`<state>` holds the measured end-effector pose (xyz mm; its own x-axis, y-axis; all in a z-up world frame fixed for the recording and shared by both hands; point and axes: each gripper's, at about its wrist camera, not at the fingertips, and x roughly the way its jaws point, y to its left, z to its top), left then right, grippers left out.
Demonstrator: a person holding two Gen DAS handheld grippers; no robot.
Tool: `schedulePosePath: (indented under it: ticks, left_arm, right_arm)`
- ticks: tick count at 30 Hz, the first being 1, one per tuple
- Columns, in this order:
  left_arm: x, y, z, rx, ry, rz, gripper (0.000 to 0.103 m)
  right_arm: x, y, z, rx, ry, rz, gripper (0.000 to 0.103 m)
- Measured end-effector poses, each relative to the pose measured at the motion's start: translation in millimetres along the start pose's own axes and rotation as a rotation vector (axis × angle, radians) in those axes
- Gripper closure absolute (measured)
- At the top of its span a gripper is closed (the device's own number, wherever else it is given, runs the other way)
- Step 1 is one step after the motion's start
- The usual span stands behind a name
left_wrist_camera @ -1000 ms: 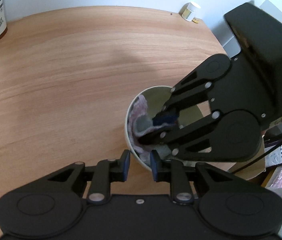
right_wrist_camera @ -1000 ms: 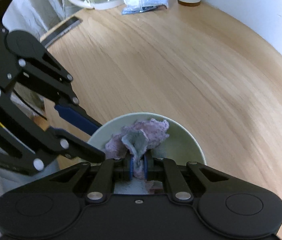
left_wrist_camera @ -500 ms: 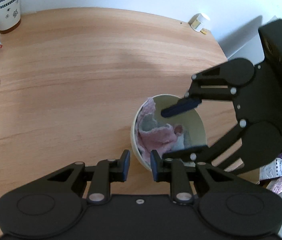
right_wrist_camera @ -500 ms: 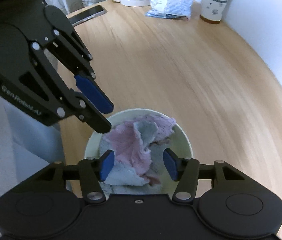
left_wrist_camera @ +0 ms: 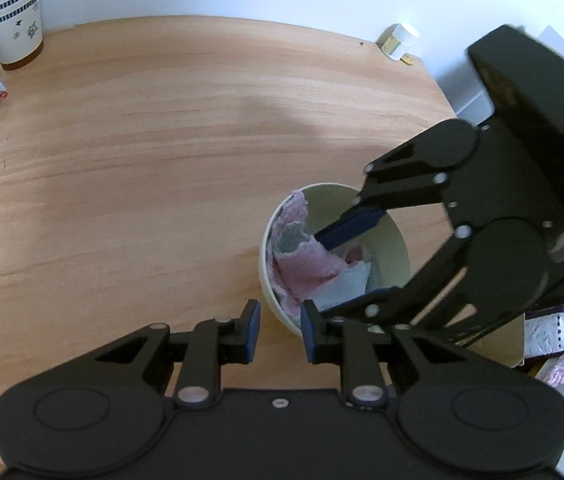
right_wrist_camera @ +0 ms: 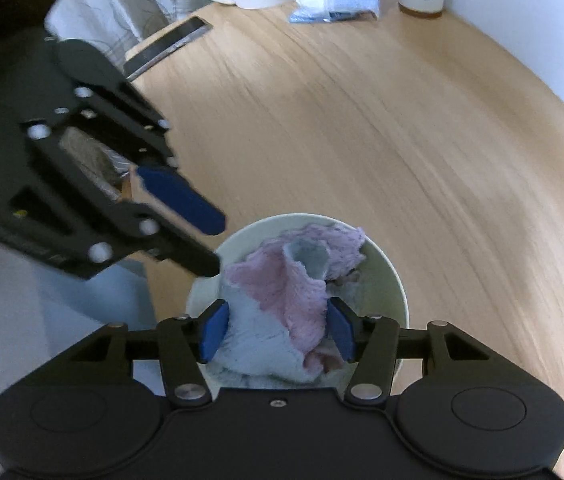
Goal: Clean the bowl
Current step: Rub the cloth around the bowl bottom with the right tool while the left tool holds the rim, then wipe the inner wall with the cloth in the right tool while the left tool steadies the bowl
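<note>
We pinch the near rim of the bowl (left_wrist_camera: 396, 248) with our left gripper (left_wrist_camera: 277, 330). The bowl sits on the table (left_wrist_camera: 161, 140) with the cloth (right_wrist_camera: 282, 300) inside. Our right gripper (right_wrist_camera: 275, 330) has just let go; its jaws stand wide around the cloth.

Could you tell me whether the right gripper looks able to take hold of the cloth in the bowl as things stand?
Probably yes. The right gripper is open right over the cloth, which lies bunched in the bowl between its fingers. The left gripper sits at the bowl's rim, off to one side.
</note>
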<state>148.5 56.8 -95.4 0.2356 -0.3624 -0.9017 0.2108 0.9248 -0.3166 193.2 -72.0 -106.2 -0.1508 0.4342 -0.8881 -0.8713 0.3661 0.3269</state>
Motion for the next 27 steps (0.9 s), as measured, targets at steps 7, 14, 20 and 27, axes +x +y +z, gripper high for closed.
schedulePosePath:
  ticks: [7, 14, 20, 27]
  left_arm:
    - [4, -5, -1, -0.002, 0.0, 0.023, 0.083]
    - [4, -7, -4, -0.038, -0.017, 0.032, 0.083]
    - [5, -6, -6, -0.019, -0.014, 0.026, 0.081]
    - [18, -2, 6, -0.009, 0.001, 0.011, 0.082]
  right_arm:
    - [10, 19, 0, -0.124, 0.042, -0.086, 0.055]
    - [3, 32, -1, -0.172, 0.041, -0.162, 0.087]
    - [-32, 33, -16, -0.061, -0.075, -0.224, 0.087]
    - [-41, 51, -26, -0.036, -0.152, -0.383, 0.087]
